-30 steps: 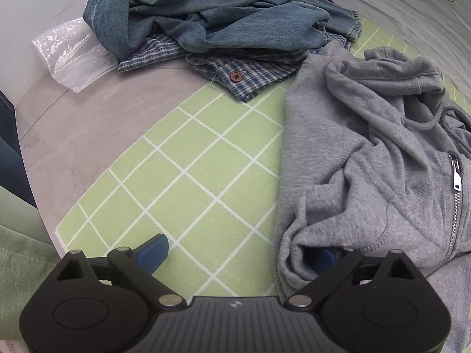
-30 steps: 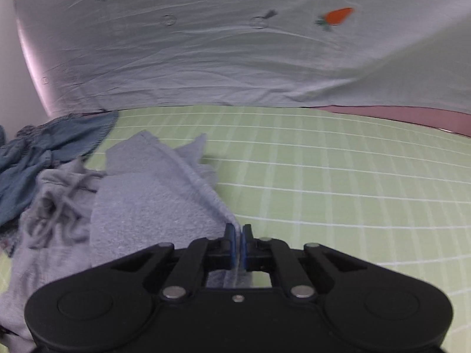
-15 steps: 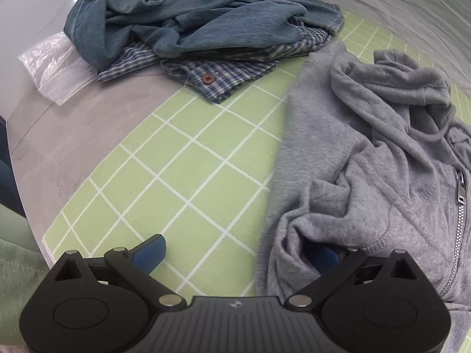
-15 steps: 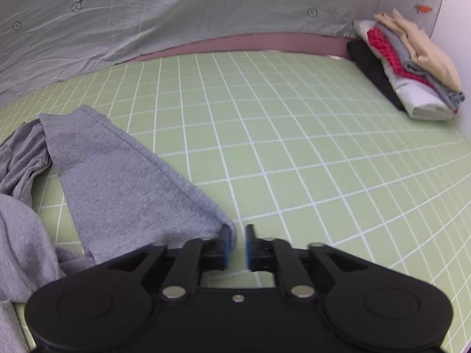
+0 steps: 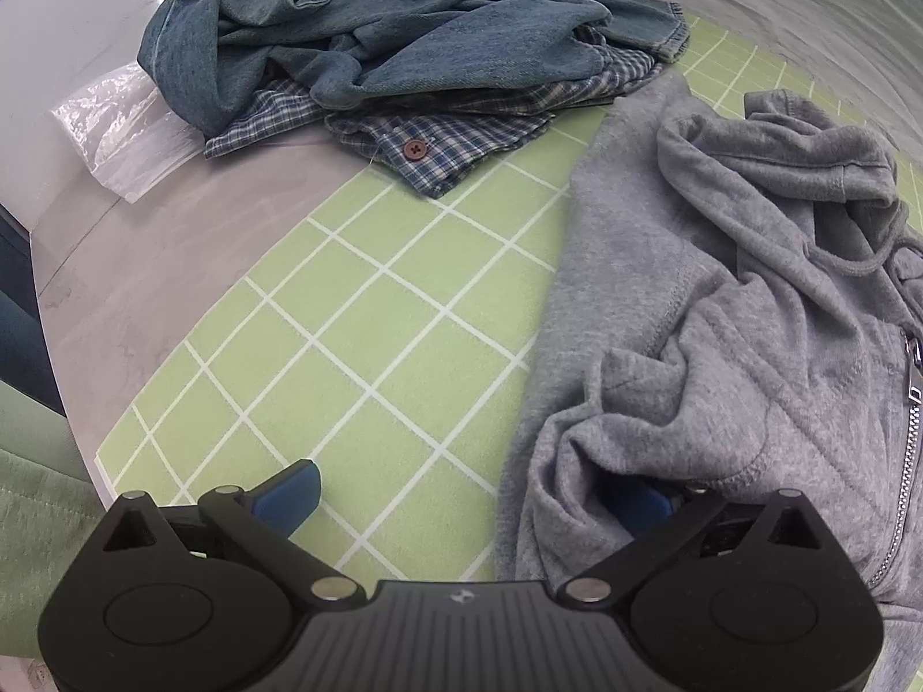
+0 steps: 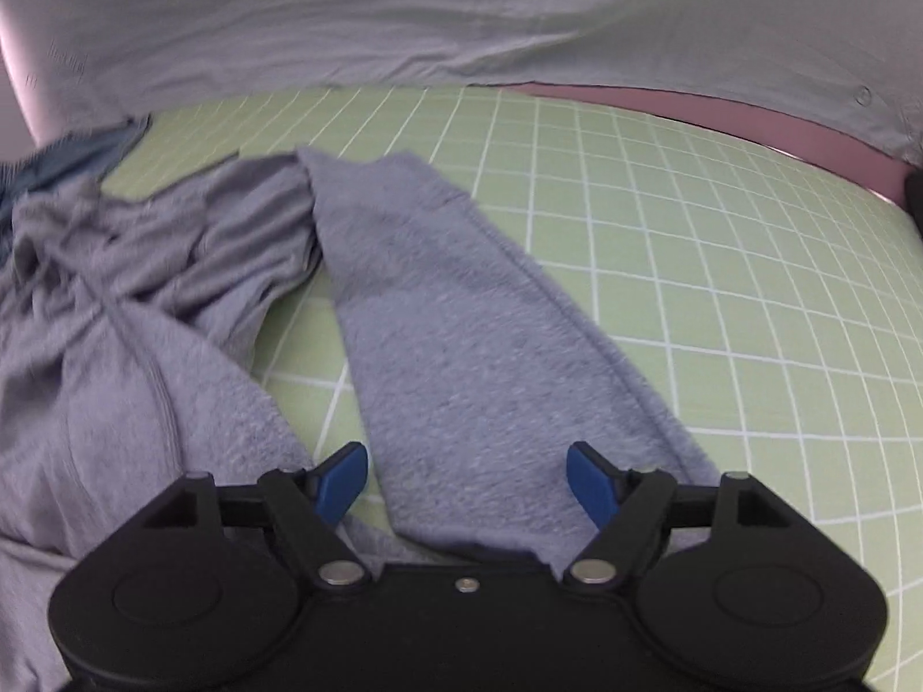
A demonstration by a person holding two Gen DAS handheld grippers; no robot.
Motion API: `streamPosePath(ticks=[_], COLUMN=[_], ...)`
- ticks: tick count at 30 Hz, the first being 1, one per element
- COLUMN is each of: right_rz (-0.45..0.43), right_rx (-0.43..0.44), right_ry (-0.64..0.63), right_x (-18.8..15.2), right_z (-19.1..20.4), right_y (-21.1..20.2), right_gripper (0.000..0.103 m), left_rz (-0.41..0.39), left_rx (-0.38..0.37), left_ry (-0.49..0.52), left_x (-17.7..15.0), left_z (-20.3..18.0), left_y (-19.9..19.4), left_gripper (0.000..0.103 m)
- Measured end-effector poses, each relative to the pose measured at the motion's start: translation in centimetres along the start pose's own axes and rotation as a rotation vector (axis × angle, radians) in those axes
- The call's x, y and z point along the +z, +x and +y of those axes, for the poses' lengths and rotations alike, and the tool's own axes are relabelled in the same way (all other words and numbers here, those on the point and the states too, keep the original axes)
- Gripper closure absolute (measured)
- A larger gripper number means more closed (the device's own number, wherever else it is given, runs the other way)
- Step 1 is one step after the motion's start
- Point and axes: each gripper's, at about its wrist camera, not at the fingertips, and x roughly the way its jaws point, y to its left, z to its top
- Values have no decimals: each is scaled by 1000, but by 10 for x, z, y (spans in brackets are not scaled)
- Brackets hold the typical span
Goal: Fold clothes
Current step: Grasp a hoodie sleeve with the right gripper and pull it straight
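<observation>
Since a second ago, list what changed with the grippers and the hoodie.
The right gripper opened, letting go of the grey hoodie's sleeve, which now lies stretched flat on the green mat. The left gripper stayed open, one finger tucked under the hoodie's fabric.

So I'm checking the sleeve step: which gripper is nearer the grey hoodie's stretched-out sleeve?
Right. The right gripper is open directly over the stretched-out sleeve; the left gripper is open at the hoodie's bunched edge.
</observation>
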Motion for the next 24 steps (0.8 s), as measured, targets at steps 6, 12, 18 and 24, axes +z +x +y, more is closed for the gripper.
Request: streamPosePath(ticks=[6,12,18,24], right_rz=[-47,-17,46,79], right_rx=[-83,-367,-560,-633], right_ry=[19,122,343,379], right_x=[-3,-21,-62,-82], right_z=[-26,-105,-212,-231], right_y=[-6,-8,-25,-35], right_gripper=[93,95,96,94], left_rz=[6,-14,7,-8], left_rx=[2,15,-150,-200], left_ry=[4,75,208,325], left_x=[0,0,-11,-25], left_z=[0,-6,-34,-61], left_y=[0,-3,-9,-18], left_gripper=[0,1,0,1])
